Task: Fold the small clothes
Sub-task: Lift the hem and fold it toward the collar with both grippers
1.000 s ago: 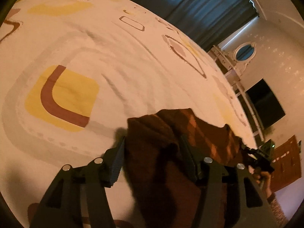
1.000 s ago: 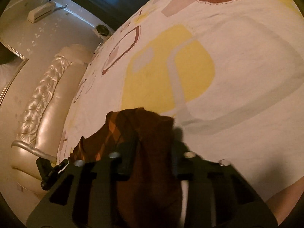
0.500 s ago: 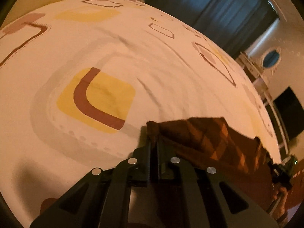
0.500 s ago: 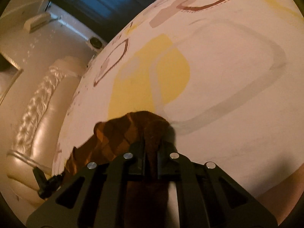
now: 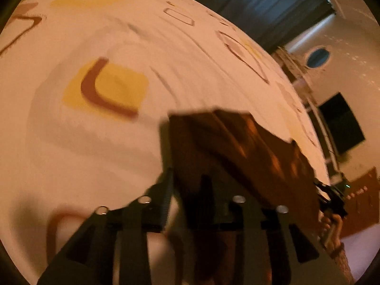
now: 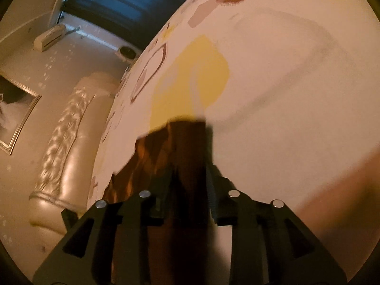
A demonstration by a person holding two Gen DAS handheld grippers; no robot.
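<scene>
A small brown garment with orange checks [image 5: 249, 147] lies on the patterned bed sheet [image 5: 95, 142], stretched between my two grippers. My left gripper [image 5: 186, 185] is at its left end; its jaws are opening, and the cloth edge lies loose between the parted fingers. The picture is blurred. In the right wrist view the same garment [image 6: 185, 142] runs between the fingers of my right gripper [image 6: 187, 187], whose jaws are opening too. The right gripper [image 5: 332, 197] and the hand holding it show at the garment's far end in the left wrist view.
The white sheet with yellow and brown shapes covers the whole bed. A padded cream headboard [image 6: 68, 142] borders one side. Dark curtains [image 5: 273, 4], a wall screen [image 5: 342, 123], an air conditioner [image 6: 49, 36] and a framed picture [image 6: 16, 114] line the walls.
Half a second ago both grippers were shut on the garment's ends; now both pairs of fingers stand apart. The garment lies longer and flatter, and both views have shifted.
</scene>
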